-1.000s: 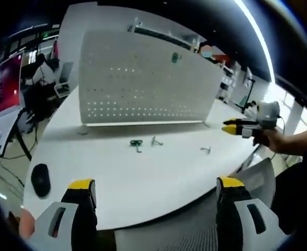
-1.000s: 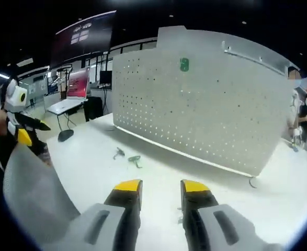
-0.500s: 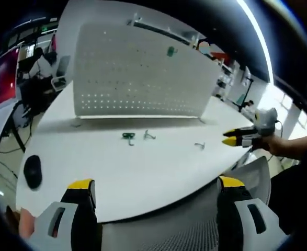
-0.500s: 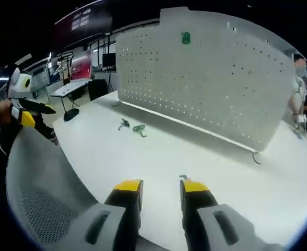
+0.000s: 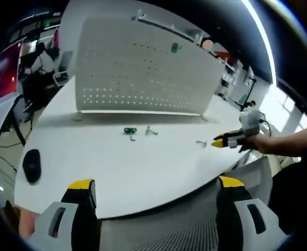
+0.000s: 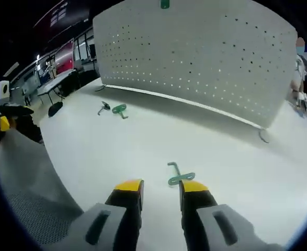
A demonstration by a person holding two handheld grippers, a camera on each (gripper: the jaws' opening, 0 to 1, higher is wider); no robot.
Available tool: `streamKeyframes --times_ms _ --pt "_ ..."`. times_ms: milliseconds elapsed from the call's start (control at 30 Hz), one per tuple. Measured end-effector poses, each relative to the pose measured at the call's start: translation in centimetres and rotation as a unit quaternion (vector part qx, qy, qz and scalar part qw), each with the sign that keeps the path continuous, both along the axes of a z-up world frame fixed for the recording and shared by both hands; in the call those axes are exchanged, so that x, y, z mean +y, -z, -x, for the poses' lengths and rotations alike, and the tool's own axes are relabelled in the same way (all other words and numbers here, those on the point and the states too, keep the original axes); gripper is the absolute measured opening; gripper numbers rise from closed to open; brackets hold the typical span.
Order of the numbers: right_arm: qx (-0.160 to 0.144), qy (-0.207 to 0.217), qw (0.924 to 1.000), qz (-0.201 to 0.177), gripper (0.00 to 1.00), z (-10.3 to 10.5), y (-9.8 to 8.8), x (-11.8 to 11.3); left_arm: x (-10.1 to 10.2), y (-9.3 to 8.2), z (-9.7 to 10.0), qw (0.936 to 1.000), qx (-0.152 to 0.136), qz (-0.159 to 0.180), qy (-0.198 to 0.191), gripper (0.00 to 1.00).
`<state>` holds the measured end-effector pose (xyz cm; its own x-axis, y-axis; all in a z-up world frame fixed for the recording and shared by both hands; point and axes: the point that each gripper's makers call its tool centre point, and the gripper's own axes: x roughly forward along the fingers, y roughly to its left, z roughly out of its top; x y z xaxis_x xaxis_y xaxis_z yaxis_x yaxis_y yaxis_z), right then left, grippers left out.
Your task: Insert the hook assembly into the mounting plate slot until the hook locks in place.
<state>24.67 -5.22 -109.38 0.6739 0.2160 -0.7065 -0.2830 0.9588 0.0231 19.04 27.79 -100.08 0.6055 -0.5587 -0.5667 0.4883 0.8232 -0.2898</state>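
Observation:
A white pegboard (image 5: 143,68) stands upright at the back of the white table (image 5: 143,167), with a green hook piece (image 5: 174,47) mounted near its top. In the right gripper view the pegboard (image 6: 205,52) looms close, and a green-plated metal hook (image 6: 180,177) lies on the table just ahead of my right gripper (image 6: 161,187). Its jaws are open by a narrow gap with nothing between them. From the left gripper view, the right gripper (image 5: 221,142) hovers beside that hook (image 5: 201,143). My left gripper (image 5: 156,183) is wide open and empty, back over the table's near edge.
Two more hooks lie mid-table: a green one (image 6: 119,109) and a bare metal one (image 6: 103,108). A black mouse (image 5: 31,164) sits at the table's left. A grey mesh chair back (image 6: 22,193) lies below the near edge. Desks and monitors stand behind.
My right gripper has dropped forward and low over the table, bringing the single green-plated hook right up to its jaws. The left gripper stays wide open, its view only slightly shifted.

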Motion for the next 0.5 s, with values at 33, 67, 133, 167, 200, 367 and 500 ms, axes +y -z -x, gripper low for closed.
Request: streamKeyframes --times_ms 33,67,133,167,200,367,500 --pt "0.0 0.004 1.0 -0.001 0.25 -0.1 0.1 -0.1 0.1 0.0 -0.1 1.0 0.0 -0.001 -0.001 0.97" --pt "0.001 0.012 0.9999 -0.001 0.25 -0.3 0.3 -0.2 0.1 0.0 -0.2 1.0 0.0 -0.001 -0.001 0.97" --pt "0.007 0.023 0.9997 -0.008 0.25 -0.6 0.8 -0.4 0.1 0.1 -0.5 1.0 0.002 -0.001 -0.003 0.97" --pt "0.007 0.028 0.9995 -0.01 0.25 -0.8 0.9 -0.5 0.1 0.1 -0.6 1.0 0.002 -0.002 -0.003 0.97" --pt "0.008 0.033 0.9994 -0.011 0.25 -0.9 1.0 -0.5 0.1 0.1 -0.6 1.0 0.002 -0.002 -0.003 0.97" --pt "0.012 0.065 0.9975 -0.023 0.25 -1.4 1.6 -0.8 -0.3 0.4 -1.0 1.0 0.007 -0.002 0.002 0.96" --pt "0.007 0.099 0.9949 -0.021 0.25 -1.8 1.9 -1.3 -0.6 0.4 -1.1 1.0 0.008 0.0 0.006 0.96"
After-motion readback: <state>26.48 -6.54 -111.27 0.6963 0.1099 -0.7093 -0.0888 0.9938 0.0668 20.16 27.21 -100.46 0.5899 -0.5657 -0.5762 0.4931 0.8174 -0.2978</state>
